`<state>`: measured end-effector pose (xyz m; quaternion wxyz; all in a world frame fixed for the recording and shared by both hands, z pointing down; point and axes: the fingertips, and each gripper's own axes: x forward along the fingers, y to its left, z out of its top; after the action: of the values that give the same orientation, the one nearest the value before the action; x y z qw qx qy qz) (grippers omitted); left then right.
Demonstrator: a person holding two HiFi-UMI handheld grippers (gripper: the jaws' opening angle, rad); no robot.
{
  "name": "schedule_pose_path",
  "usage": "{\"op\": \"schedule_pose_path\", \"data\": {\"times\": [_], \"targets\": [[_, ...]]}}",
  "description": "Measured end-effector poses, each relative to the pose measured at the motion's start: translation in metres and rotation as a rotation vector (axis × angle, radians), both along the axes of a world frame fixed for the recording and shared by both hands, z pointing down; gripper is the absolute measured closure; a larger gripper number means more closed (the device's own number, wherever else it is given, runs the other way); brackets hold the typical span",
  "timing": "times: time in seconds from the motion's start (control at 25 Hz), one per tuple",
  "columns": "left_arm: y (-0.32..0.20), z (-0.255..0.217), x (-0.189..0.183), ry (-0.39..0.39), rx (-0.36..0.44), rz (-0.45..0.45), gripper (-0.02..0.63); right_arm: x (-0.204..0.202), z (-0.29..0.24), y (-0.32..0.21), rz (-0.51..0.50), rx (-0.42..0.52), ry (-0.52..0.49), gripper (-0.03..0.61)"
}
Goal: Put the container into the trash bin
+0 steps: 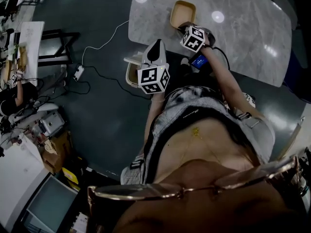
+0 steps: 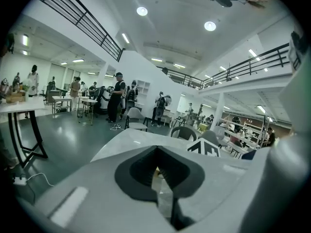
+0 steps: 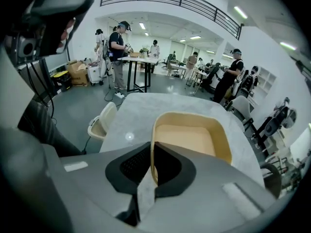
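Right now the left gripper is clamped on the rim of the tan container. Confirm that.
Wrong gripper. It is the right gripper that is clamped on the rim of the tan container, as the right gripper view shows. The left gripper holds nothing.

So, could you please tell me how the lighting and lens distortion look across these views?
Head view: dim, with two ceiling-light glare spots on the marble table; both gripper views: brighter, fisheye-curved with black corners; right gripper view: the container looks sharp.
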<state>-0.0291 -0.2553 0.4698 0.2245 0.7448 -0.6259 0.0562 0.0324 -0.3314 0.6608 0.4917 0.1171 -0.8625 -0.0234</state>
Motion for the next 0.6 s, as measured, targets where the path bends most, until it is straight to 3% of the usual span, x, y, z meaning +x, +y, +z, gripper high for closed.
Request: {"op": "schedule_pose_path", "data": {"times": [0.6], "targets": [[-0.007, -0.019, 0.008, 0.0, 0.029, 0.042, 0.614, 0.007, -0.117, 0.017, 0.015, -0.053, -0.123, 0.541]]}}
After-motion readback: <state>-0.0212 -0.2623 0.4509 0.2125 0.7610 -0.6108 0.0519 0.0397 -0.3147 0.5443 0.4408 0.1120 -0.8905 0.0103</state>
